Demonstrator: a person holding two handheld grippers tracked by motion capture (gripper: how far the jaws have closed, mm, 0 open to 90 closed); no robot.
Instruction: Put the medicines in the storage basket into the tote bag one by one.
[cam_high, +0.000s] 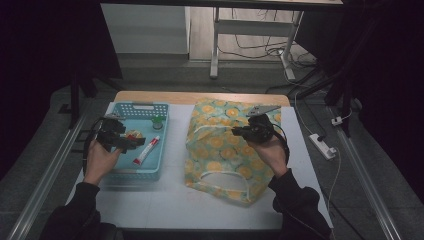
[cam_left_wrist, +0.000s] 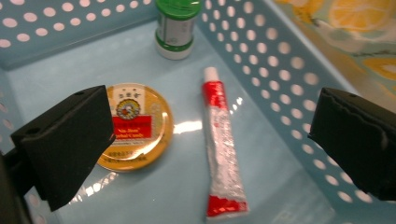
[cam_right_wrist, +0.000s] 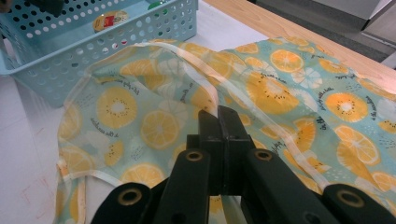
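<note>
A blue perforated basket (cam_high: 136, 106) stands on the left of the table. In it lie a round gold tin (cam_left_wrist: 140, 126), a red and white tube (cam_left_wrist: 222, 154) and a small green-capped bottle (cam_left_wrist: 177, 25). My left gripper (cam_high: 131, 142) hovers open above the basket floor (cam_left_wrist: 271, 60), its jaws either side of the tin and tube, touching neither. To the right lies a teal bag with an orange-slice print (cam_high: 220, 155). My right gripper (cam_right_wrist: 219, 121) is shut on the bag's white-trimmed edge (cam_right_wrist: 196, 65) near its upper right part.
The white tabletop (cam_high: 175, 200) has free room in front of the basket and bag. A wooden strip (cam_high: 200, 97) runs along the far edge. A power strip (cam_high: 322, 146) and cables lie on the floor at the right.
</note>
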